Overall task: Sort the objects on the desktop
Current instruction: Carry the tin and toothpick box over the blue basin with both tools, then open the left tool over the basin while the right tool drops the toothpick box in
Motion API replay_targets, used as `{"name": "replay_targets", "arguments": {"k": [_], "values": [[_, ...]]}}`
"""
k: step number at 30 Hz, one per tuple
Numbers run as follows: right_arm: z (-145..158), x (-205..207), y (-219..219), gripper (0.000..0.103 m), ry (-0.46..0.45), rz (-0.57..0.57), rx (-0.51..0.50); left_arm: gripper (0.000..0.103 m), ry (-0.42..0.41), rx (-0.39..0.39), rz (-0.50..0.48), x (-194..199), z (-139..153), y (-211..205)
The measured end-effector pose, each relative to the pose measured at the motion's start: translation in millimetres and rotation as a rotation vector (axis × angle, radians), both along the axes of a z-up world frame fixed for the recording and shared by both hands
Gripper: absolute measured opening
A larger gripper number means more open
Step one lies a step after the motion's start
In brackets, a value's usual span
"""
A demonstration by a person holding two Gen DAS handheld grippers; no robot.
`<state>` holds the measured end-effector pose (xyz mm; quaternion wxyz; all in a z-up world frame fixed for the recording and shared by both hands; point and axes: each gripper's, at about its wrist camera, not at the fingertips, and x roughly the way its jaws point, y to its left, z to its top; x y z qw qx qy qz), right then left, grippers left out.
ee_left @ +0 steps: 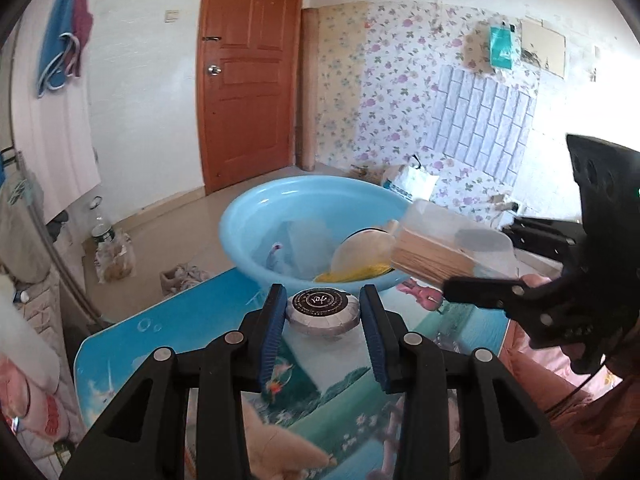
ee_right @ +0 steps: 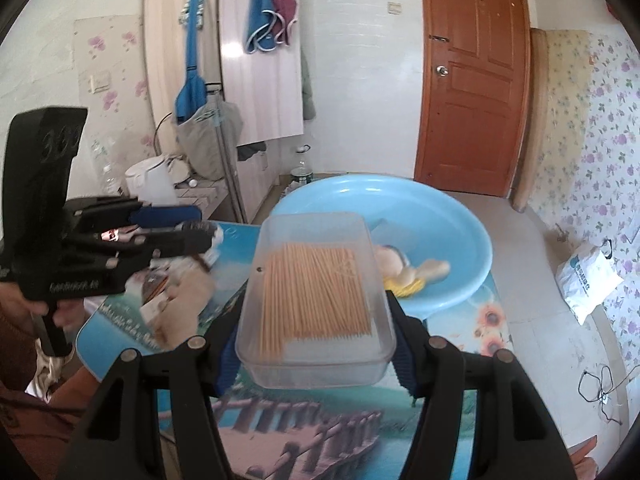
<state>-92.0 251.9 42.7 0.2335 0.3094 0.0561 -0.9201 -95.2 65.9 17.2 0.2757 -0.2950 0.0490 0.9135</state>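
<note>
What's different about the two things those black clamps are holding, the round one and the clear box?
The round paper-wrapped cake is a flat, opaque disc with a dark label; the clear plastic box is rectangular and see-through, showing the toothpicks inside. The disc is far narrower than the box, so the left gripper is set narrower than the right gripper. Both are clamped from the sides near the blue basin.

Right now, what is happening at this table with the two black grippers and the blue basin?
A person is sorting things into the light blue plastic basin. The left gripper holds a round, paper-wrapped disc with a black label above the picture-printed table. The right gripper holds a clear plastic box of wooden toothpicks just in front of the basin. Several items, including something yellow, already lie in the basin.
</note>
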Motion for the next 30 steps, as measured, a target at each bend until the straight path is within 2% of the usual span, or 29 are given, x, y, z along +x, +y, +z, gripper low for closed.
{"name": "replay_targets", "arguments": {"k": [13, 22, 30], "values": [[-6, -58, 18, 0.061, -0.051, -0.05, -0.002, 0.037, -0.018, -0.028, -0.069, -49, 0, 37], [-21, -76, 25, 0.061, -0.104, -0.067, -0.029, 0.037, -0.076, -0.06, -0.106, -72, -18, 53], [-27, -84, 25, 0.061, -0.119, -0.076, -0.032, 0.038, -0.106, -0.06, -0.123, -72, -27, 54]]}}
